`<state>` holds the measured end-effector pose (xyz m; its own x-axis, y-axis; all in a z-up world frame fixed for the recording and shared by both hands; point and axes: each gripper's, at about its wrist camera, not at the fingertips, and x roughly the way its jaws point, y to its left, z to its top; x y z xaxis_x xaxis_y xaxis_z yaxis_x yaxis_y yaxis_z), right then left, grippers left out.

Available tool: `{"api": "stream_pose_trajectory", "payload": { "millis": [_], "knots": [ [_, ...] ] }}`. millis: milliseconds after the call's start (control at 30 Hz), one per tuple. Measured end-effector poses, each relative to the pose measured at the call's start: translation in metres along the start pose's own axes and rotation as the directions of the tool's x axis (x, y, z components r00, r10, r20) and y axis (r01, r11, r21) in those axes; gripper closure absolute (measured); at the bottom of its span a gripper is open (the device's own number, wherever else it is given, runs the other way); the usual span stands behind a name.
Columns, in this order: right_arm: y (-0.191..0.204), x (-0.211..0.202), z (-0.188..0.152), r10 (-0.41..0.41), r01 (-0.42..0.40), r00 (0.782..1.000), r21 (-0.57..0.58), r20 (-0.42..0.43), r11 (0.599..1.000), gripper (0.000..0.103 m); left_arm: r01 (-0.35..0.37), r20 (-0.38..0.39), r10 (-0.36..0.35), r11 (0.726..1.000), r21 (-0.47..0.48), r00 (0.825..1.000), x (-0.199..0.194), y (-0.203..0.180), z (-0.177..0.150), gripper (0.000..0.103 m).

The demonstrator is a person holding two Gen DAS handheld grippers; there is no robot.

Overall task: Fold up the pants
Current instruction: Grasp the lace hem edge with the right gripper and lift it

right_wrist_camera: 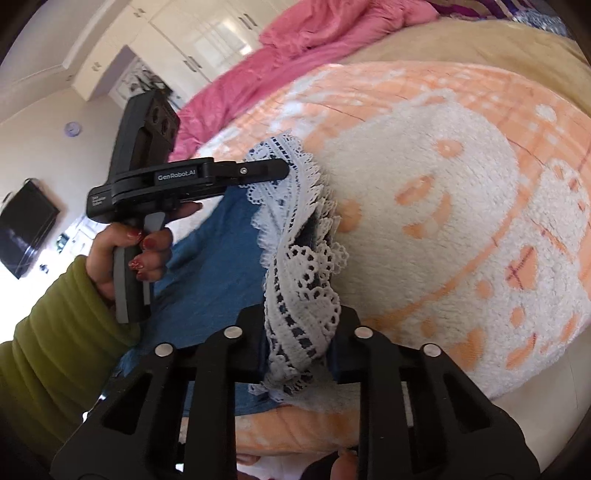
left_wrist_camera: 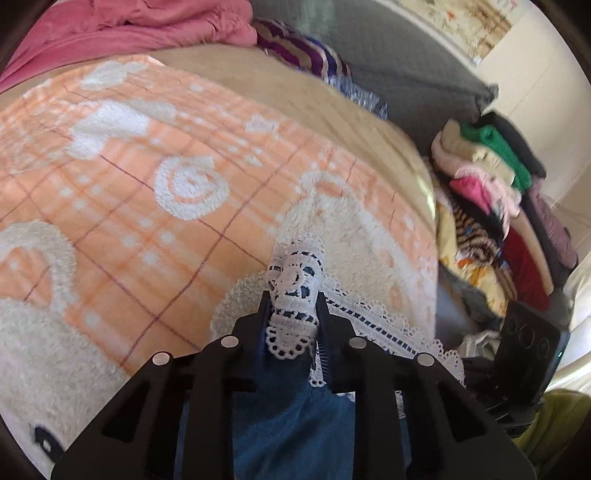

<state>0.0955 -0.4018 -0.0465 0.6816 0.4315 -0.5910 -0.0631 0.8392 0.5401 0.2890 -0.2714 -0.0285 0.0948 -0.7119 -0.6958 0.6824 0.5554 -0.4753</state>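
- On the bed [left_wrist_camera: 258,85], an orange-and-white fleece blanket [left_wrist_camera: 122,206] covers the working surface; a pink quilt [left_wrist_camera: 122,22] lies bunched at the far end, and stacked clothes [left_wrist_camera: 491,192] sit off the bed's edge.
- The pants [right_wrist_camera: 218,258], blue denim, lie across the near part of the blanket, between the two grippers. Their hem carries a white lace trim [right_wrist_camera: 295,206], which is lifted clear of the blanket in a twisted band.
- The person's left hand [right_wrist_camera: 122,254], in a green sleeve [right_wrist_camera: 55,339], holds the left gripper's handle.
- The left gripper [left_wrist_camera: 293,314] has its fingers [left_wrist_camera: 264,310] pinching a gathered fold of the lace trim, with denim trailing below.
- The right gripper [right_wrist_camera: 303,332] likewise has its fingers [right_wrist_camera: 251,325] pinching the lace band further along the same hem.
- Handling, as judged: denim is soft but moderately heavy and will sag between two holds; it should not slip on fleece. The lace is light, open-worked and liable to snag or stretch.
- Grip advice, as judged: the lace alone is a weak hold. A bite including the denim hem edge behind the trim would carry the weight better.
- Risk, as judged: the twist in the trim suggests the hem is not flat; it wants straightening before any fold is laid.
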Motion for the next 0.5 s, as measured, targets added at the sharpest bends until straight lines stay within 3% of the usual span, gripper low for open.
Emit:
{"api": "stream_pose_trajectory", "payload": {
  "millis": [67,200,367,500],
  "knots": [
    [0.018,-0.007,0.000,0.004,-0.002,1.000,-0.063,0.025,0.998,0.088,0.019,0.054,-0.019,1.000,0.000,0.998,-0.026,-0.003,-0.005,0.082],
    [0.070,-0.015,-0.001,0.090,-0.082,0.995,-0.178,0.034,0.981,0.088,0.035,0.144,-0.035,0.999,0.000,0.989,-0.079,-0.001,-0.019,0.082],
    [0.133,0.002,-0.005,0.171,-0.175,0.984,-0.277,-0.038,0.945,0.088,-0.005,0.206,0.020,0.997,-0.071,0.978,-0.140,0.024,-0.052,0.082],
    [0.163,0.029,-0.017,0.167,-0.197,0.979,-0.324,-0.118,0.925,0.088,-0.054,0.196,0.081,0.989,-0.139,0.977,-0.162,0.047,-0.080,0.082]
  ]
}}
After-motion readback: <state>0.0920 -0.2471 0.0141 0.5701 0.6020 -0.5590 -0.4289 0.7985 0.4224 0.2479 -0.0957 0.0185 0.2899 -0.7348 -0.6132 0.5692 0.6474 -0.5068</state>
